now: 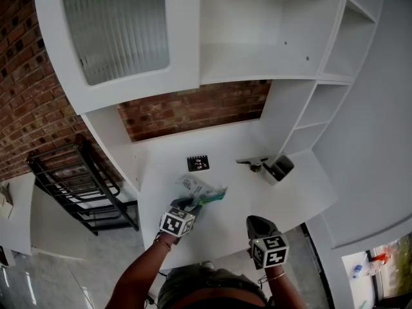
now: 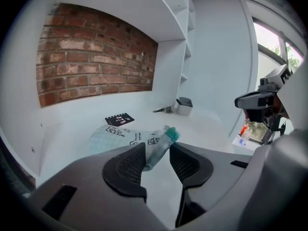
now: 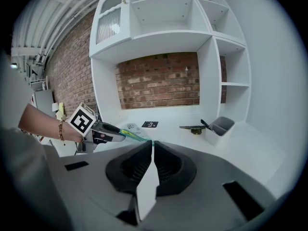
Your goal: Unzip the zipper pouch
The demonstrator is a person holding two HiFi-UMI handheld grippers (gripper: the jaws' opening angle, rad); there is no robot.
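pouch [image 2: 137,139] lies on the counter [image 2: 207,124], its teal end between the left gripper's [image 2: 157,159] slightly spread fingers, unpinched, right gripper's [image 3: 152,153] fingers pressed together on nothing, so it looks like the gripping step: next, pin the fabric and catch the zipper pull.

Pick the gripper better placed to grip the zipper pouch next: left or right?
Left. The left gripper has its jaws apart with the teal end of the pouch between them. The right gripper is shut, empty, and back near the front edge of the desk, clear of the pouch.
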